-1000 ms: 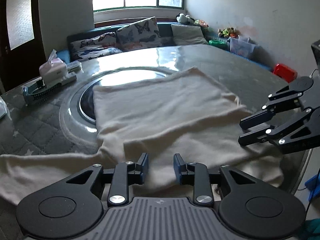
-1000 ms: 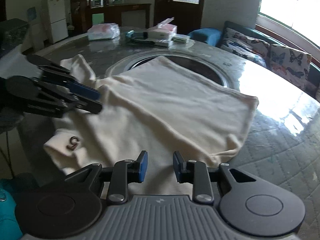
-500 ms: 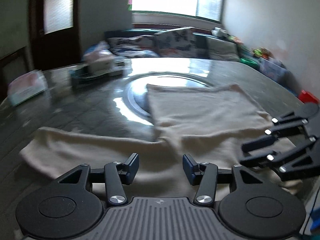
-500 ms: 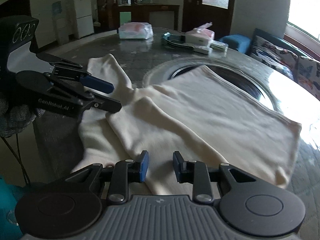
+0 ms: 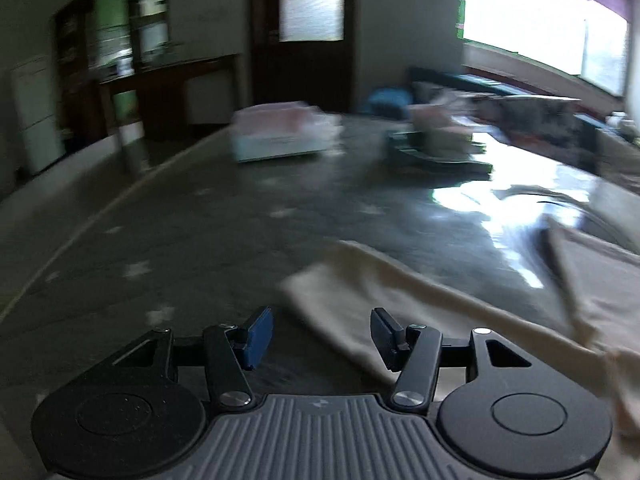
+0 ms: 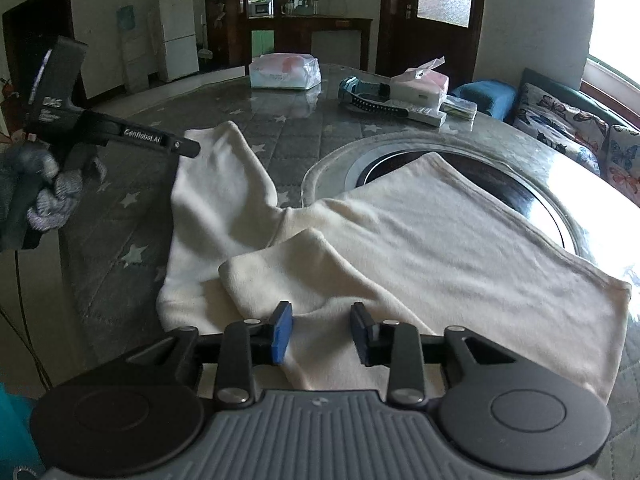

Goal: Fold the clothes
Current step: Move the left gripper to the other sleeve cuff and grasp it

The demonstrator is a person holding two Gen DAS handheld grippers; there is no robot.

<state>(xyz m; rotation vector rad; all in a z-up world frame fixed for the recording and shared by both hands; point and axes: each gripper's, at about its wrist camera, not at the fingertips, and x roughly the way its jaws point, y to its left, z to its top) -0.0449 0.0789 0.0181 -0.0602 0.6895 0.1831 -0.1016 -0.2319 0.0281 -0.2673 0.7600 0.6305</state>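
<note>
While cream garment (image 6: 420,240) lies on table (image 6: 248,128) near edge, one sleeve folded in, other sleeve (image 5: 360,280) out; left gripper (image 5: 322,332), right gripper (image 6: 320,332) fingers wide, empty; fold partial.

Dim window-lit room (image 5: 540,20), left view motion-blurred.

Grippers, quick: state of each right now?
Left gripper: open, empty, over the end of the cream garment's sleeve.
Right gripper: open, empty, above the folded garment.
</note>
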